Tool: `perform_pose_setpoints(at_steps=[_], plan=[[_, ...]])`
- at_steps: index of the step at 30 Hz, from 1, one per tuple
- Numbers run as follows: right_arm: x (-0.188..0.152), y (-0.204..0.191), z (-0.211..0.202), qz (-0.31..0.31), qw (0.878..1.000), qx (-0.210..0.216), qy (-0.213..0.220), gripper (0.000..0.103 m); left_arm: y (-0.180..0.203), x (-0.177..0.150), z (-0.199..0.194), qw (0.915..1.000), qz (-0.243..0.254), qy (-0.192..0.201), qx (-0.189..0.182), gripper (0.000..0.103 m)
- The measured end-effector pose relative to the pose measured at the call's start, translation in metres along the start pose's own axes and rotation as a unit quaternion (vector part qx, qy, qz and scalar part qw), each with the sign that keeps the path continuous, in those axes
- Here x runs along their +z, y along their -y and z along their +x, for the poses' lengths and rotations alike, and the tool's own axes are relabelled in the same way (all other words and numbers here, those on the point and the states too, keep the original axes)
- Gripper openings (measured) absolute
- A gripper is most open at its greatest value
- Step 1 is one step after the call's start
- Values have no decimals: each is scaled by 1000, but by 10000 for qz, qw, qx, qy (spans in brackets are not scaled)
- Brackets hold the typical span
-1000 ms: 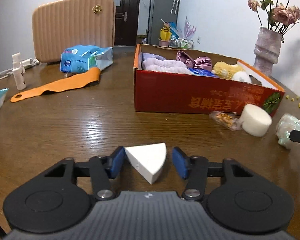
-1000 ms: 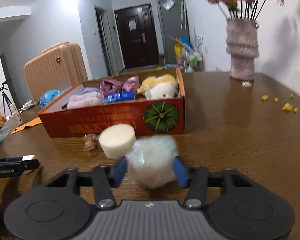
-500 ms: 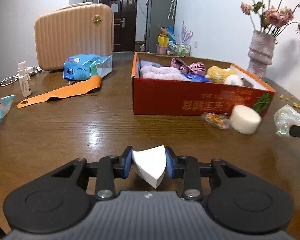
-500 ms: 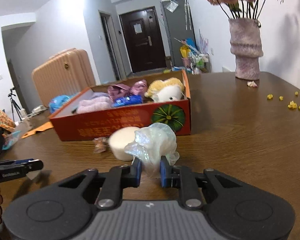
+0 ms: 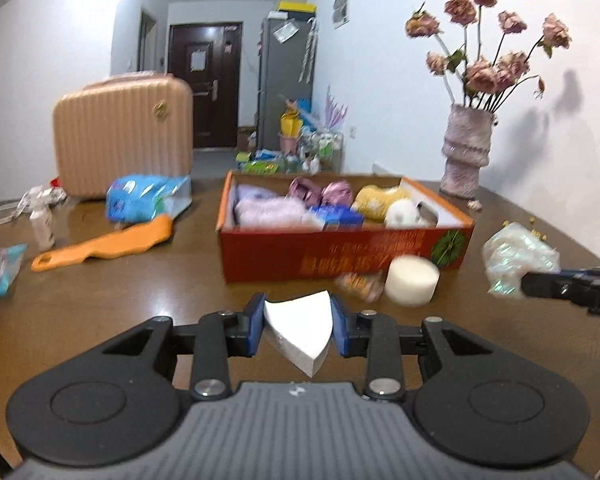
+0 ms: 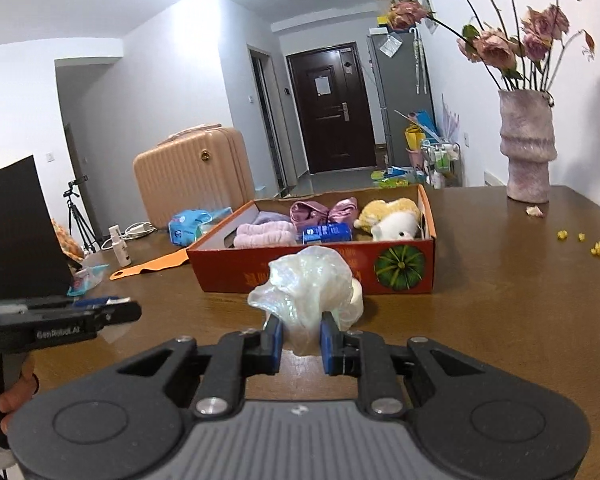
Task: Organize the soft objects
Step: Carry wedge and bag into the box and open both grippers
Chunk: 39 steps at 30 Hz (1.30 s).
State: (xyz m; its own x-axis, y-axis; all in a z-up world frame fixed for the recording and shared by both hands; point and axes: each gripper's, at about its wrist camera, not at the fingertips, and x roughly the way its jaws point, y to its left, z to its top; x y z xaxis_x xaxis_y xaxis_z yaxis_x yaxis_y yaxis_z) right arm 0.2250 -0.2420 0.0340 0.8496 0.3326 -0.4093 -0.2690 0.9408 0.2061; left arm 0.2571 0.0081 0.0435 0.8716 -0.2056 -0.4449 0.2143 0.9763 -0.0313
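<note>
My left gripper (image 5: 298, 330) is shut on a white wedge-shaped sponge (image 5: 300, 326), held above the wooden table (image 5: 140, 300). A crumpled iridescent plastic bag (image 6: 308, 288) is pinched in my right gripper (image 6: 302, 340), also lifted off the table; that bag (image 5: 518, 258) shows at the right of the left wrist view. Ahead stands the red cardboard box (image 5: 340, 256) holding a lilac towel (image 5: 272, 212), pink satin scrunchies (image 5: 320, 192), a blue pack and a yellow-white plush (image 5: 396, 206). A white round sponge (image 5: 411, 286) and a small snack packet (image 5: 358, 284) lie in front of the box.
An orange shoehorn (image 5: 104, 242), a blue wipes pack (image 5: 146, 198), a small spray bottle (image 5: 42, 226) and a beige suitcase (image 5: 122, 136) sit left. A vase of dried roses (image 5: 466, 152) stands back right, with yellow crumbs (image 6: 584, 240) nearby.
Both grippers closed on their objects and rose from the table: the left on the white wedge, the right on the plastic bag. The box now sits lower in both views.
</note>
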Motion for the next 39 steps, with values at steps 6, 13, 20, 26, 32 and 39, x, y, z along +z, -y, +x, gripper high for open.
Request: perform_pose_setpoints(at_steps=[6, 13, 20, 26, 32, 39], plan=[[55, 10, 47, -508, 9981, 330, -63, 18, 9, 66, 65, 9973, -63, 78, -733, 35], [93, 21, 156, -835, 9926, 409, -786, 18, 18, 107, 188, 9932, -312, -671, -894, 36], [95, 38, 236, -154, 9780, 935, -1856, 20, 14, 96, 257, 9890, -376, -1300, -593, 40], [98, 63, 238, 689, 9627, 1598, -2073, 34, -1, 87, 258, 9846, -556, -1381, -917, 82], [114, 60, 212, 607, 9715, 1513, -1723, 66, -10, 99, 244, 9895, -456, -1178, -704, 82], [140, 52, 149, 43, 9912, 609, -1174, 66, -24, 119, 177, 9961, -155, -737, -457, 83]])
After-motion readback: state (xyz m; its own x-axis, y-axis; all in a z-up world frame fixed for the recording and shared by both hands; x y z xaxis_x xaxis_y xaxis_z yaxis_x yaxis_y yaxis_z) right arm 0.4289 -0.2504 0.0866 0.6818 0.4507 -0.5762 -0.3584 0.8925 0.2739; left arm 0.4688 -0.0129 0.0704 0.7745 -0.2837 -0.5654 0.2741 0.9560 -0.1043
